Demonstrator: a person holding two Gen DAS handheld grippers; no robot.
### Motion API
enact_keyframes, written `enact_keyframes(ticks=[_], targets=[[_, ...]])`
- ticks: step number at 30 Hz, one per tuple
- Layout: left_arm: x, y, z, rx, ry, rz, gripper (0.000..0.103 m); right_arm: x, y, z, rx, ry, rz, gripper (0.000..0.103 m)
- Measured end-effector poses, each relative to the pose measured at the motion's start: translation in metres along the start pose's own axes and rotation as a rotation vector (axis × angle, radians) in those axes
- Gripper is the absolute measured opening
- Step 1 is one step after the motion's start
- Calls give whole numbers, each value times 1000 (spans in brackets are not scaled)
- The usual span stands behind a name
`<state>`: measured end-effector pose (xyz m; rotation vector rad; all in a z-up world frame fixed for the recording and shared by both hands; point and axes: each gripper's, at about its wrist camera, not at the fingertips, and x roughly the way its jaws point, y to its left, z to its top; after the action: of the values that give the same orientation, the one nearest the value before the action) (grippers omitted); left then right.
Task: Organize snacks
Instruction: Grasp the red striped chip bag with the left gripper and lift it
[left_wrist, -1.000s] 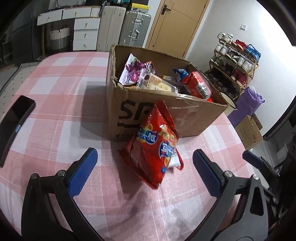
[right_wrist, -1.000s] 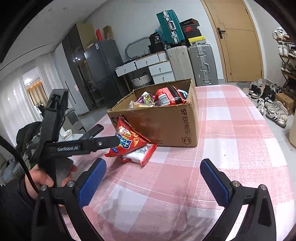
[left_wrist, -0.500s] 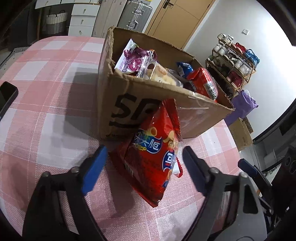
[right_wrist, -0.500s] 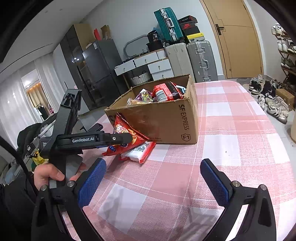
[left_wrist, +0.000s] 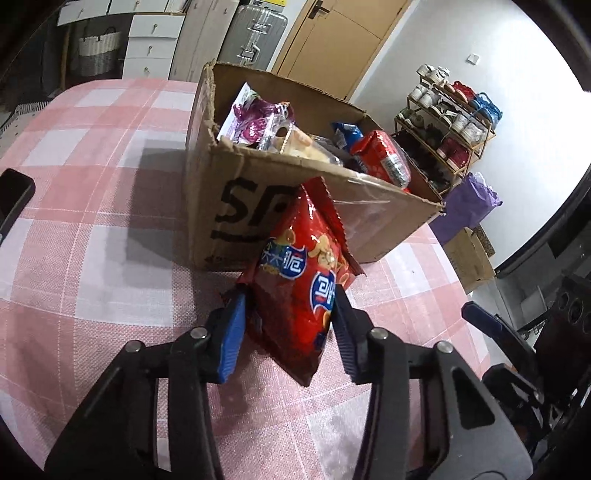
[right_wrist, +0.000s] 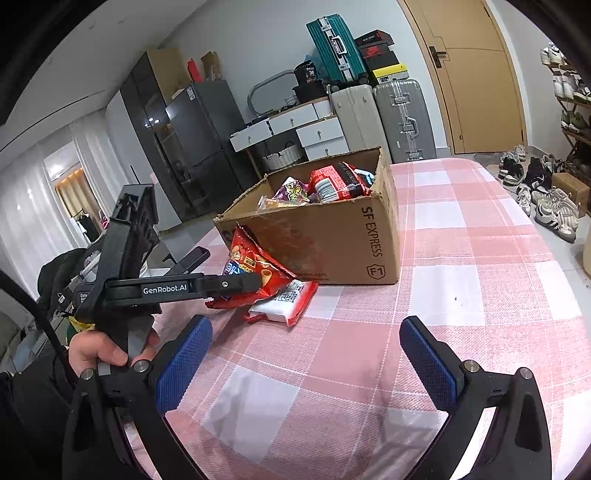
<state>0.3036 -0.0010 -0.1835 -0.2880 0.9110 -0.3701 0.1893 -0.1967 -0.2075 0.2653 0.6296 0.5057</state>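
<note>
A red snack bag (left_wrist: 299, 280) leans against the front of an open cardboard box (left_wrist: 236, 199) that holds several snack packs. My left gripper (left_wrist: 288, 295) has its jaws closing, and the blue pads press on the bag's lower half from both sides. The right wrist view shows the same bag (right_wrist: 255, 273) in the left gripper (right_wrist: 255, 283), with a white and red packet (right_wrist: 284, 302) flat on the cloth beside it, in front of the box (right_wrist: 332, 240). My right gripper (right_wrist: 306, 323) hangs open over the pink checked cloth, nothing between its pads.
A black phone (left_wrist: 14, 195) lies at the table's left edge. A person's hand (right_wrist: 107, 350) holds the left gripper's handle. The table's right edge (right_wrist: 524, 206) drops to a floor with shoes. Suitcases and drawers stand behind the table.
The left gripper moved forward up to the red bag and its jaws came in from wide open to both sides of the bag. The right gripper stayed where it was.
</note>
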Motion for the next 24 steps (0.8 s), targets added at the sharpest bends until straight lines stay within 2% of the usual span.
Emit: enact_keyframes(ticks=[8,13,24], targets=[[-14,-2,-11,4,-4,-16,39,-2,2,0,-3,-5,-1,103],[-35,16,-35,2,-19,-22,35,-1,3,1,3,3,5,103],[-54,28,-51,-3,-31,-27,33,5,4,0,17,24,10,103]])
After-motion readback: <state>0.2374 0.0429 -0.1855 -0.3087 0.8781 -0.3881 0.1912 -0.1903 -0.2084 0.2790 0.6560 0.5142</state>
